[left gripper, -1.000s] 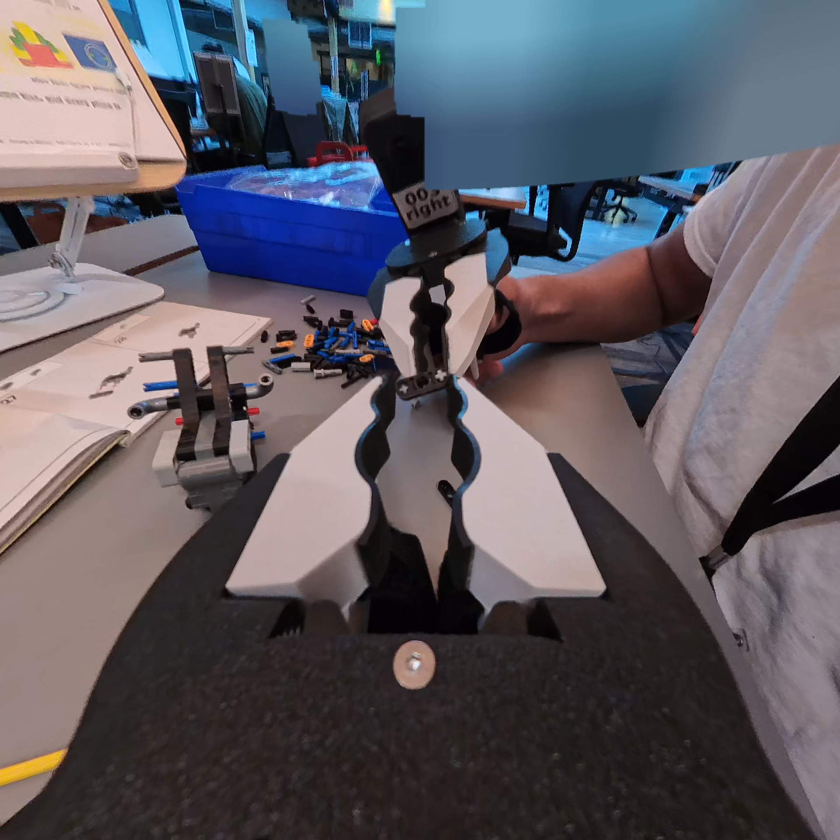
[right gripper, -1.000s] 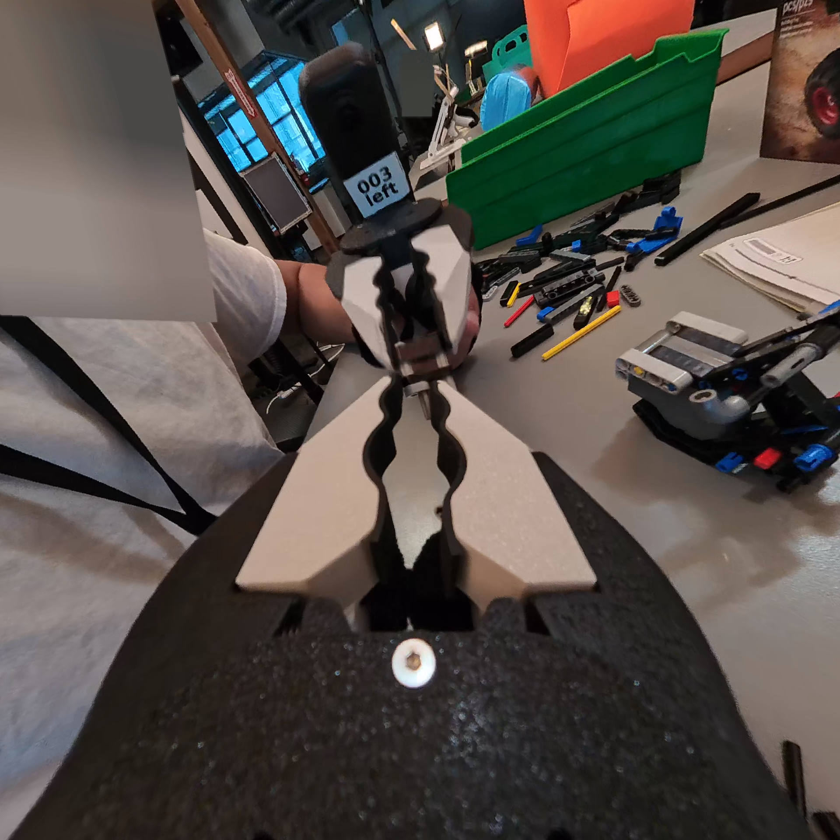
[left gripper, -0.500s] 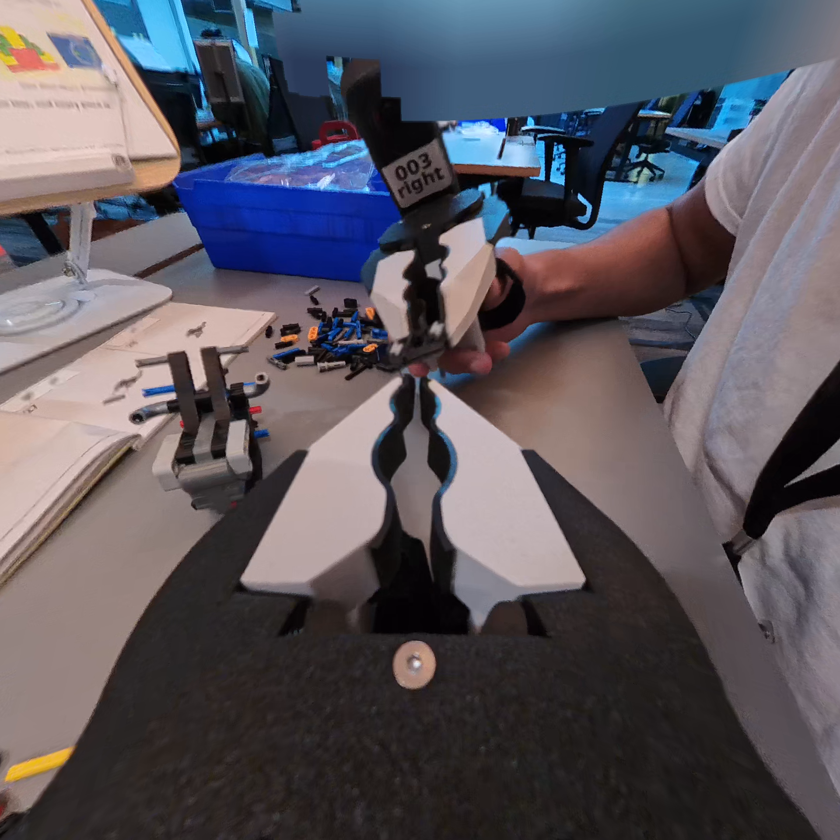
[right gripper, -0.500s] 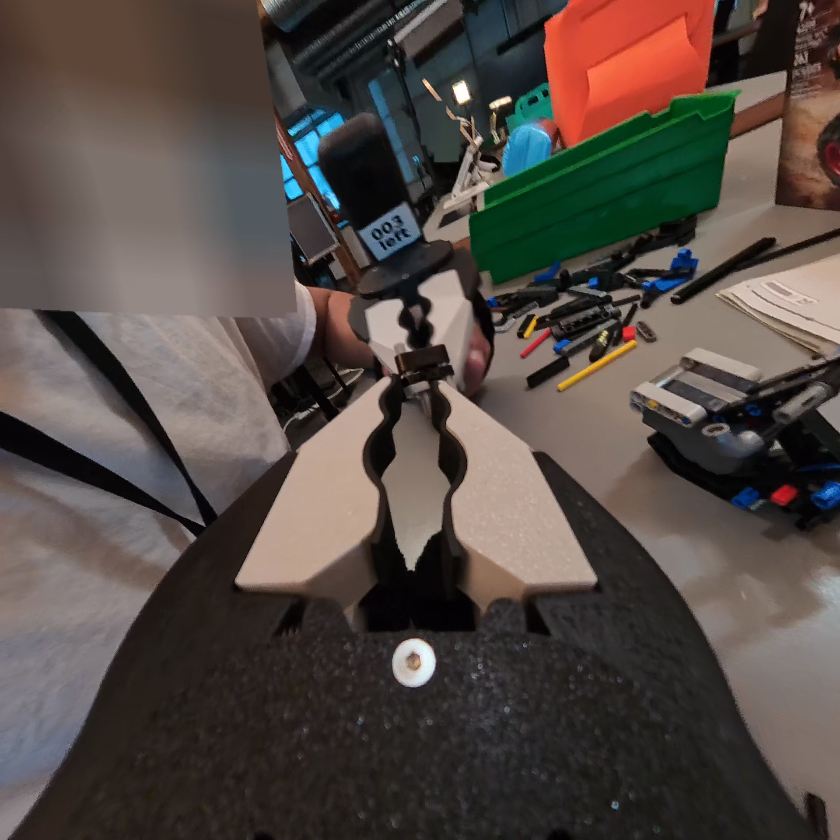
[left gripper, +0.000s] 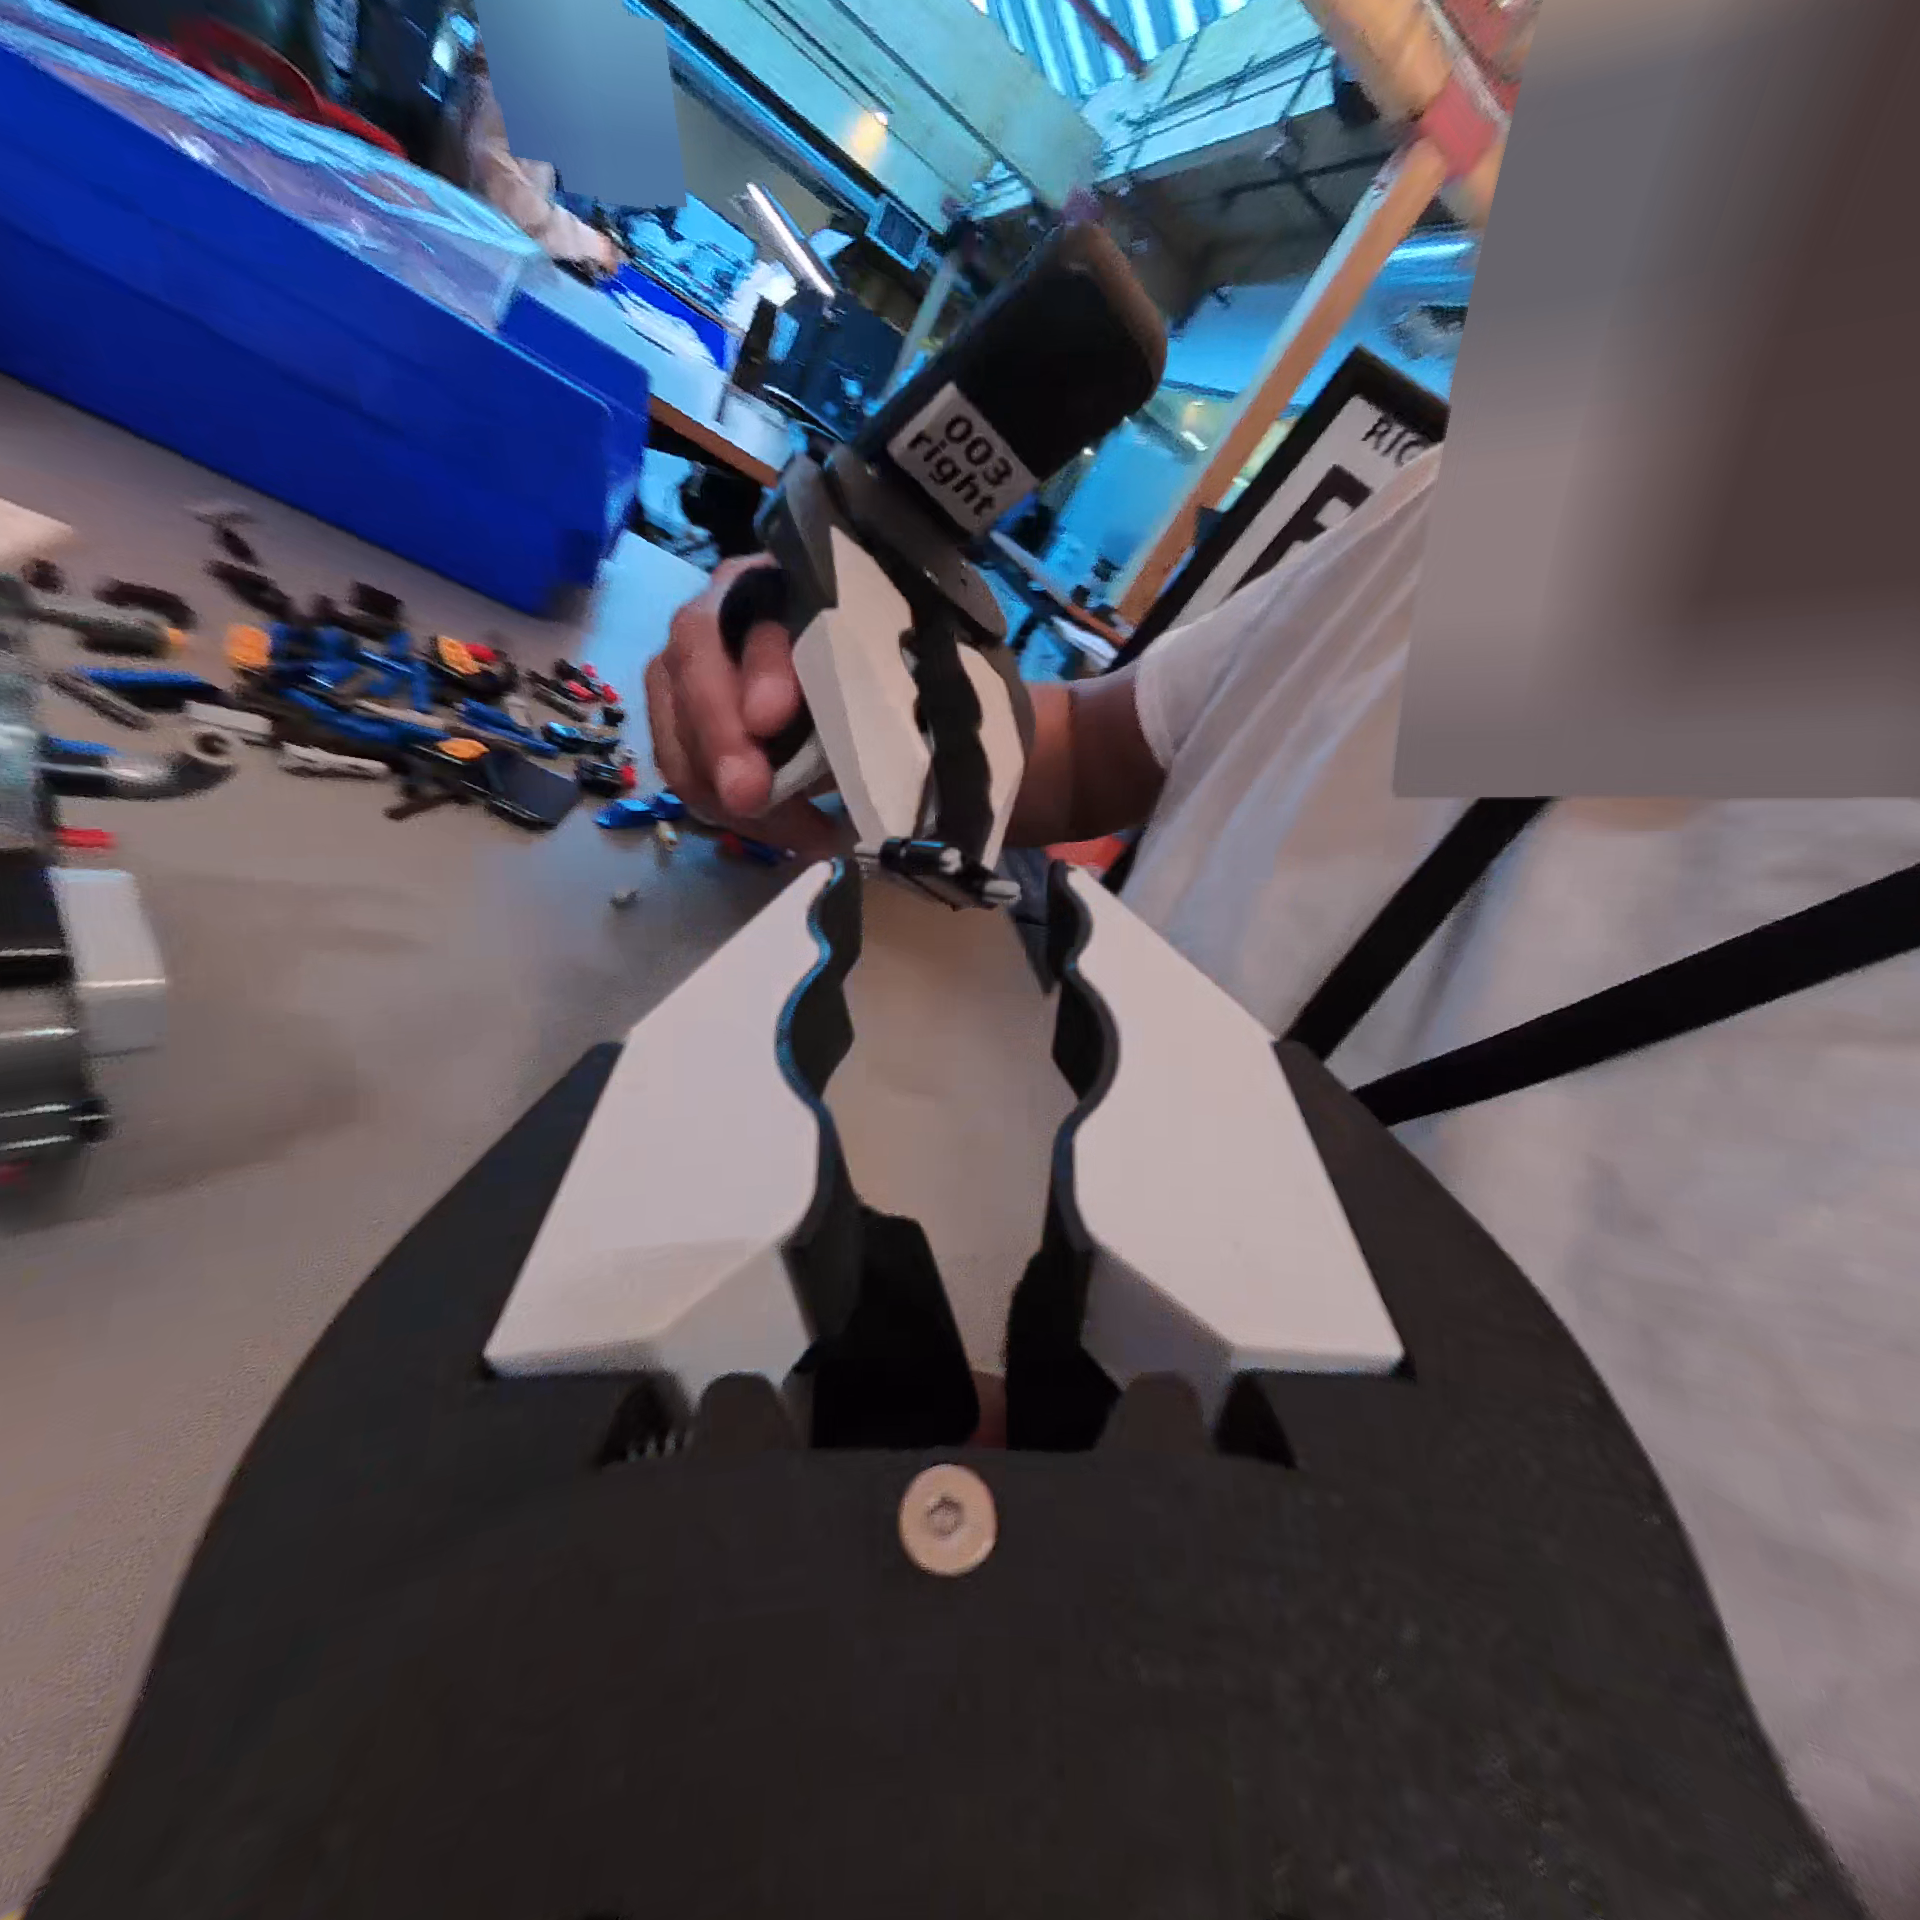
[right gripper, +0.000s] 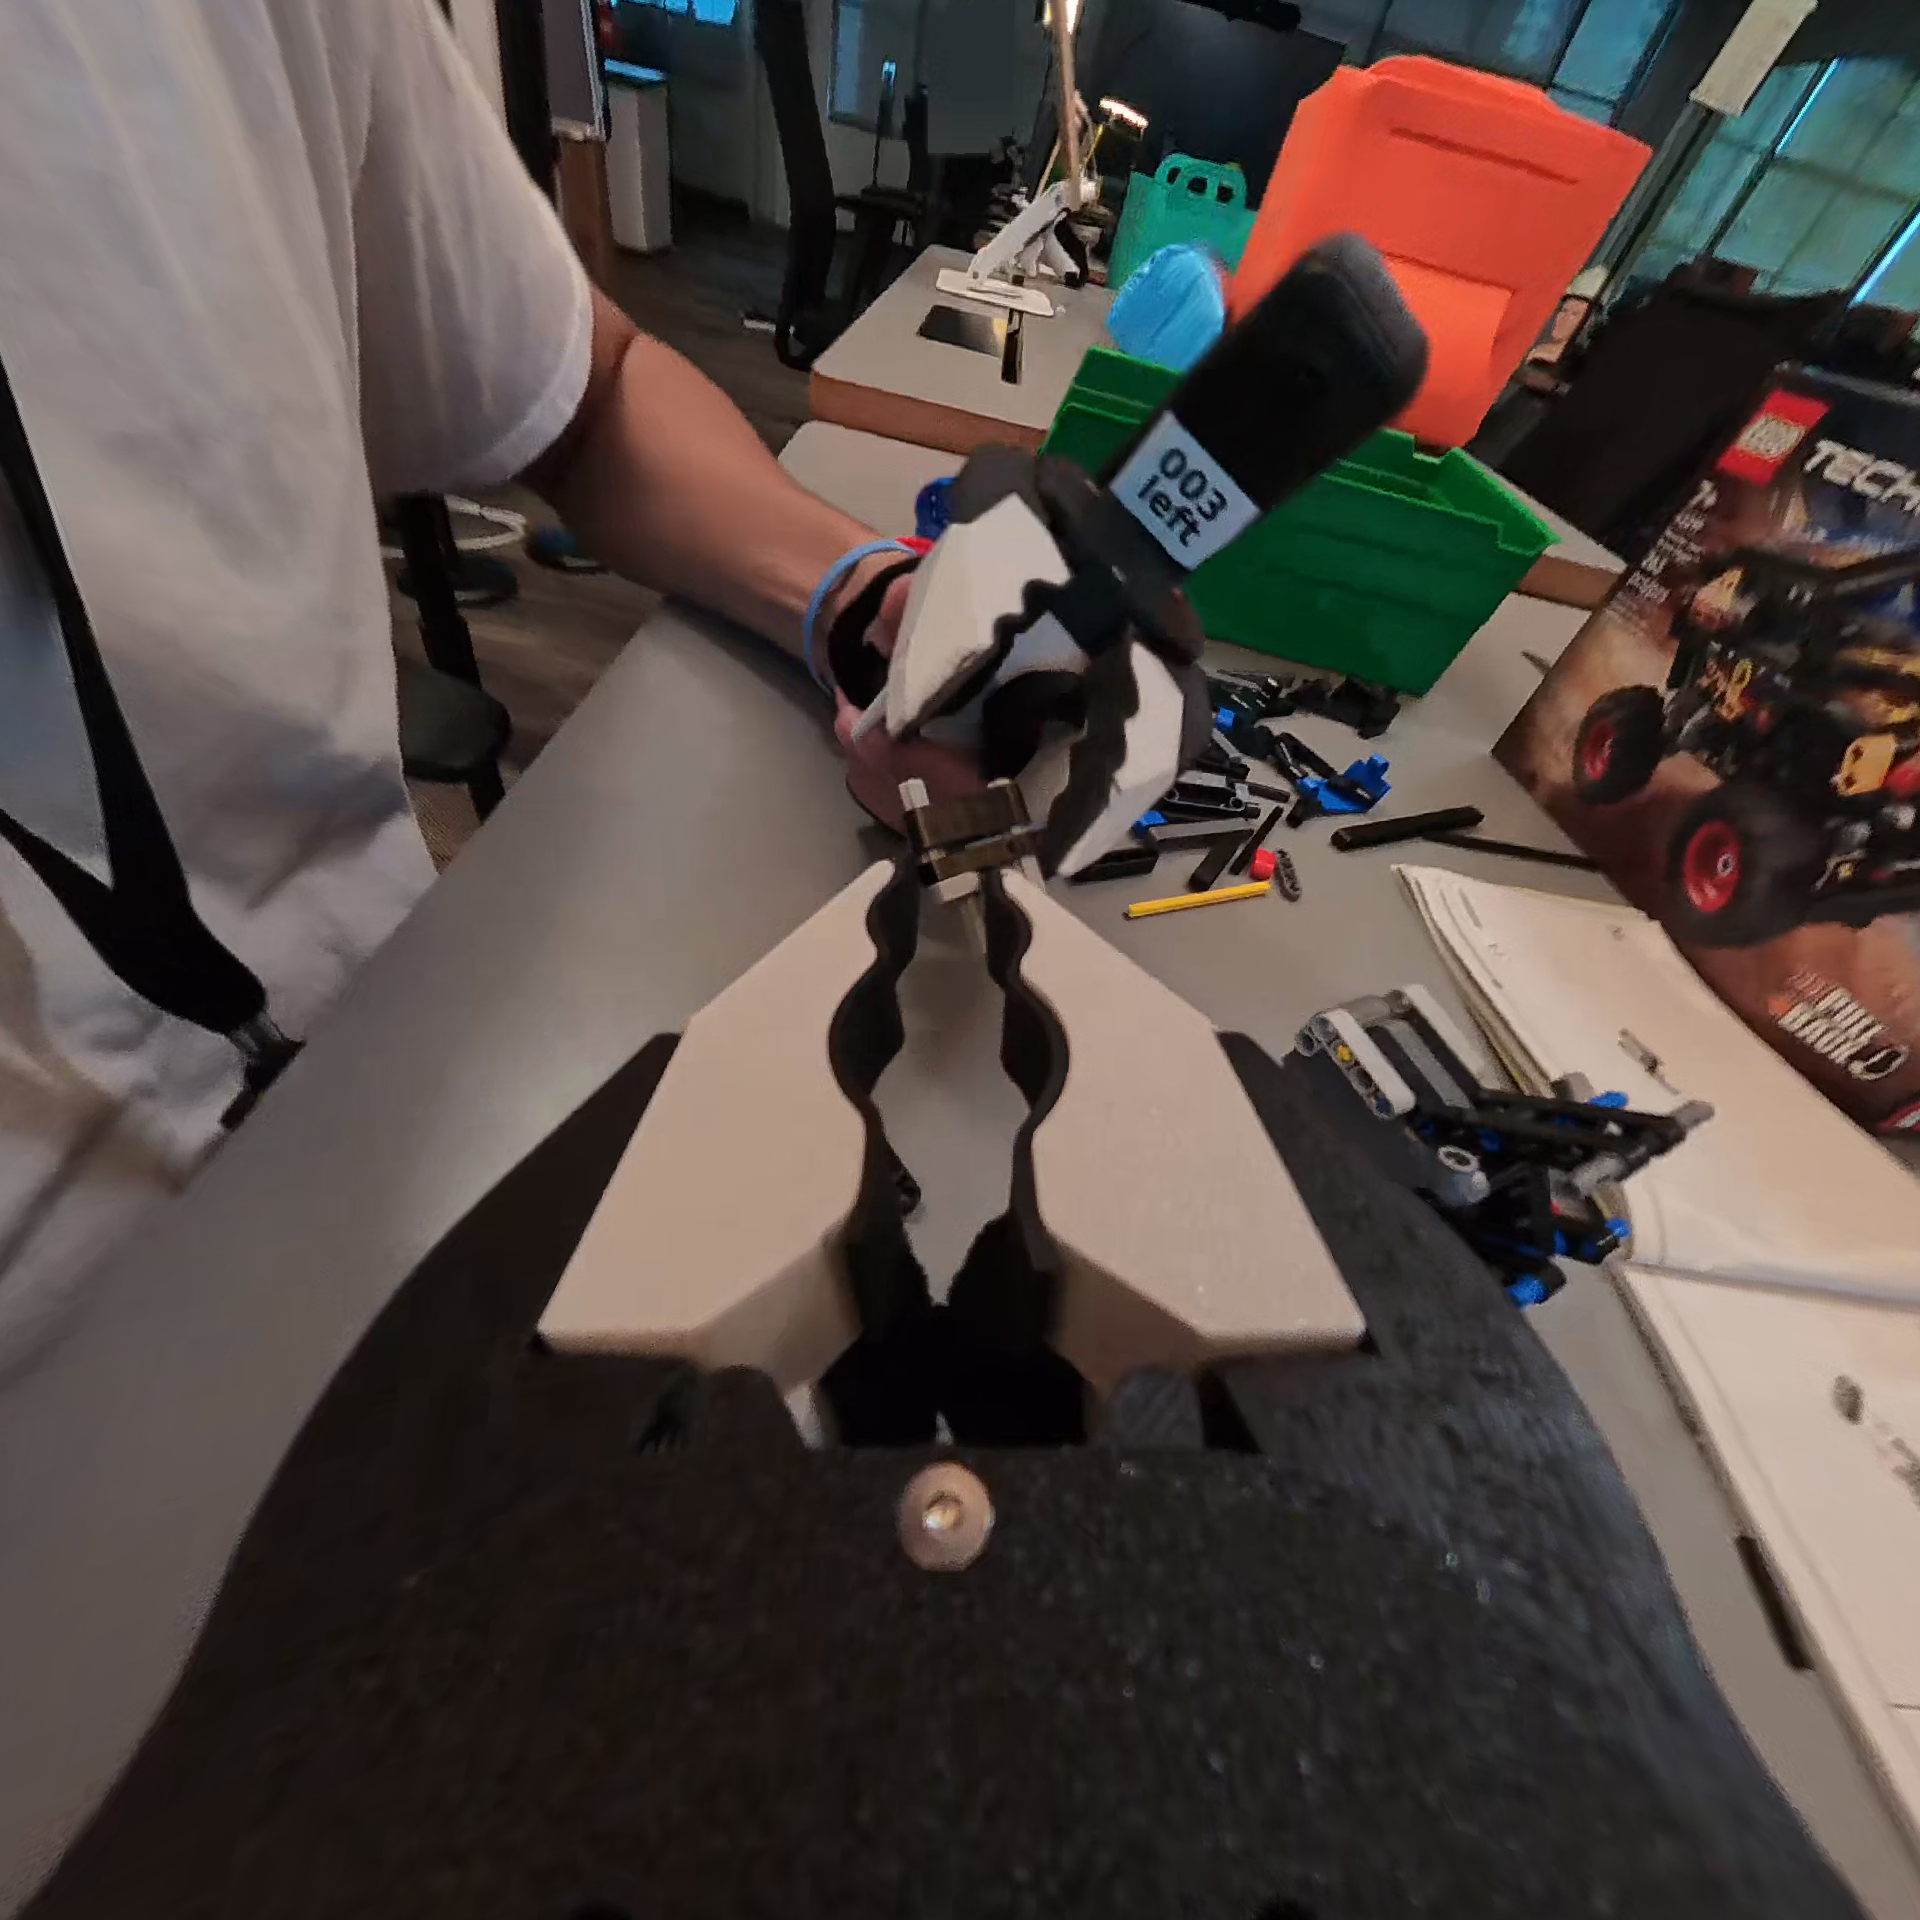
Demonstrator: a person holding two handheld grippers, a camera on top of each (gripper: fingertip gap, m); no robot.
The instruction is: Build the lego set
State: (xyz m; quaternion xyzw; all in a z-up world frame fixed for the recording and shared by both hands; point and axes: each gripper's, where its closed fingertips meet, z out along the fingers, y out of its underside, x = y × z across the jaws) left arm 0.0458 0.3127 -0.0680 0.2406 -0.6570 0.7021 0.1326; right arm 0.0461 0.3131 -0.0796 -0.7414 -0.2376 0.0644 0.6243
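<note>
Risk of a dropped part: right claw (right gripper: 951, 883) pinches a small dark beam with pale pins (right gripper: 964, 836) above the worktop (right gripper: 644, 831) near edge, while left claw (left gripper: 951, 883), spread wide and empty, could knock it loose.

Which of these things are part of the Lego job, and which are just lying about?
Job: right gripper, small piece it grips, left gripper, half-built model, loose pieces, booklet, box.
Lying about: green bin, blue bin, orange case.
</note>
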